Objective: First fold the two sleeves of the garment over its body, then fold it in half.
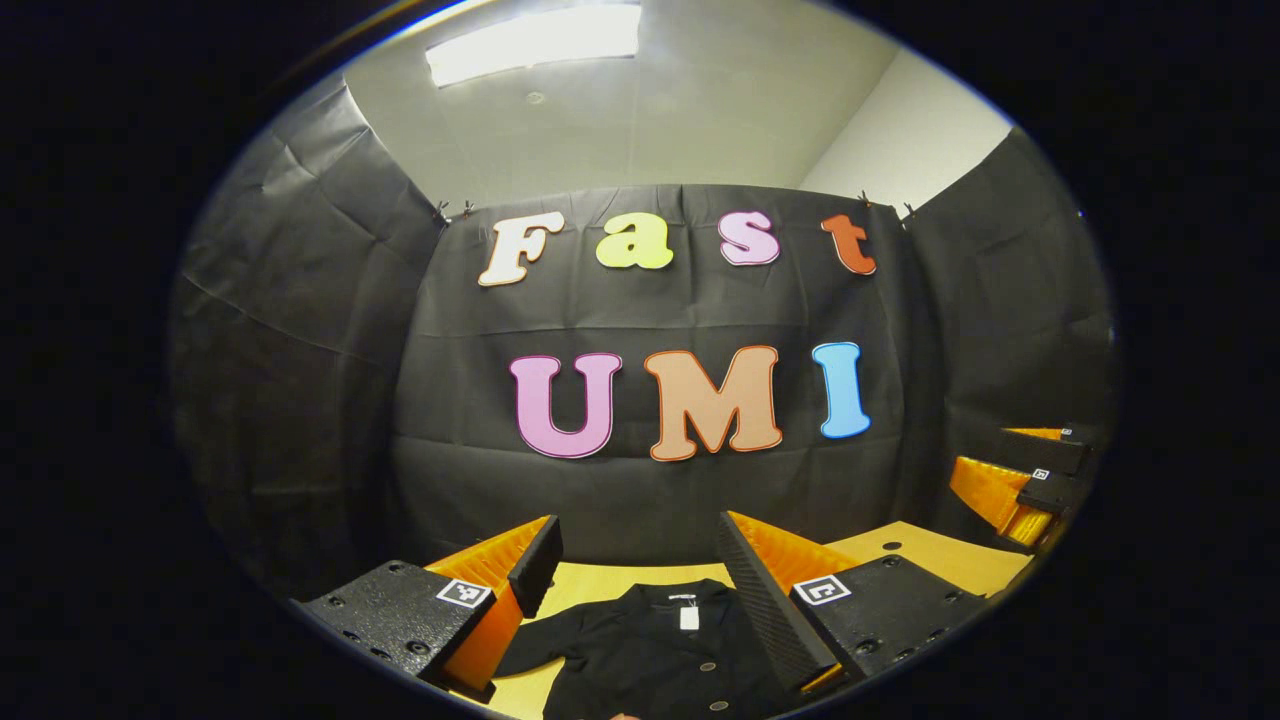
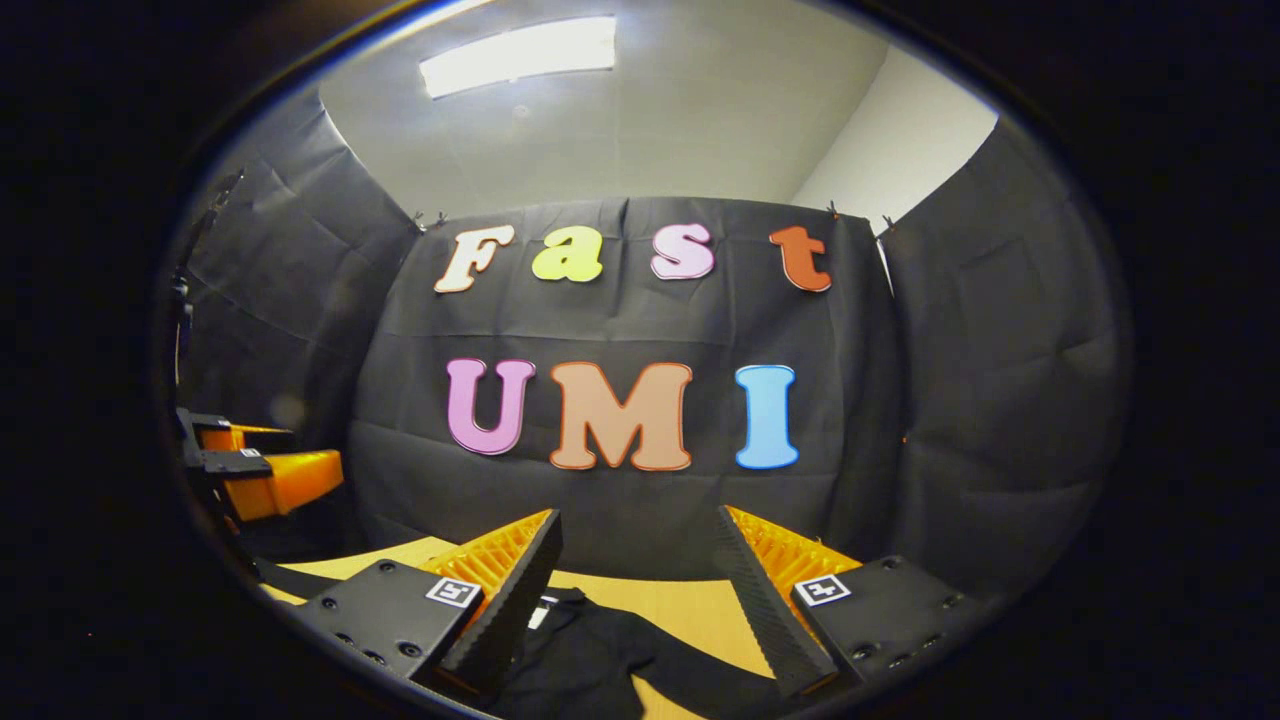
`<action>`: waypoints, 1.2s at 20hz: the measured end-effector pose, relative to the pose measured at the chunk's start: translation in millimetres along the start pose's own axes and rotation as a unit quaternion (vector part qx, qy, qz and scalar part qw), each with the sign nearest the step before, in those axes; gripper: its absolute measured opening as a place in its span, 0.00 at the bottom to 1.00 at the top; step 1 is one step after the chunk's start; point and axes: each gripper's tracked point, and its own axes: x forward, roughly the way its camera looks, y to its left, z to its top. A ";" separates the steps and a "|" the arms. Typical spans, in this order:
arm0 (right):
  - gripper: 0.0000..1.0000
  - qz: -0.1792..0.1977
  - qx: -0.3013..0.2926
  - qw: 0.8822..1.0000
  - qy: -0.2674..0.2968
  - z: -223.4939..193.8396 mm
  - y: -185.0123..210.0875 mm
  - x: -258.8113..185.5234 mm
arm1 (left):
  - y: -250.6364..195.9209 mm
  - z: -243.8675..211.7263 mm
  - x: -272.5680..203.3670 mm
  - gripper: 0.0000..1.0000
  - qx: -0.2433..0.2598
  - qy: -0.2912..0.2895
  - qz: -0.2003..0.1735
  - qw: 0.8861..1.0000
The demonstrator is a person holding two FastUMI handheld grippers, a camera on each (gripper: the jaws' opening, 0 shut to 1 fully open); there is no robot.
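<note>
A black buttoned garment (image 1: 655, 655) lies flat on the wooden table (image 1: 905, 550), collar toward the far wall, a white tag at its neck. Its left sleeve spreads out toward the table's near left. My left gripper (image 1: 640, 560) hovers above the collar, open, nothing between its fingers. In the right gripper view the same garment (image 2: 590, 655) shows with its right sleeve stretched out to the right across the table (image 2: 690, 600). My right gripper (image 2: 640, 565) hangs open over that side. The right gripper (image 1: 1030, 480) also appears far right in the left gripper view, the left gripper (image 2: 255, 470) far left in the right gripper view.
Black cloth walls close the booth on three sides just behind the table's far edge. Bare wood shows around the garment on both sides.
</note>
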 end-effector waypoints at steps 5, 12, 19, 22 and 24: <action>0.98 -0.049 -0.026 0.997 0.051 -46.9 -64.3 14.7 | -6.3 -1.3 4.3 0.95 0.007 0.004 0.003 1.000; 0.98 -0.078 -0.047 0.987 0.131 -117.8 -126.9 24.1 | -18.4 -8.2 9.6 0.95 0.017 0.016 0.009 1.000; 0.98 -0.088 -0.049 0.954 0.281 -227.4 -182.4 9.1 | -27.7 -10.9 13.8 0.93 0.028 0.021 0.023 0.999; 0.98 -0.083 -0.055 0.931 0.351 -274.7 -196.5 -0.5 | -29.8 -14.6 14.2 0.96 0.032 0.026 0.034 0.999; 0.99 -0.078 -0.059 0.911 0.400 -301.7 -203.1 -8.8 | -33.9 -16.9 15.8 0.95 0.034 0.030 0.038 0.998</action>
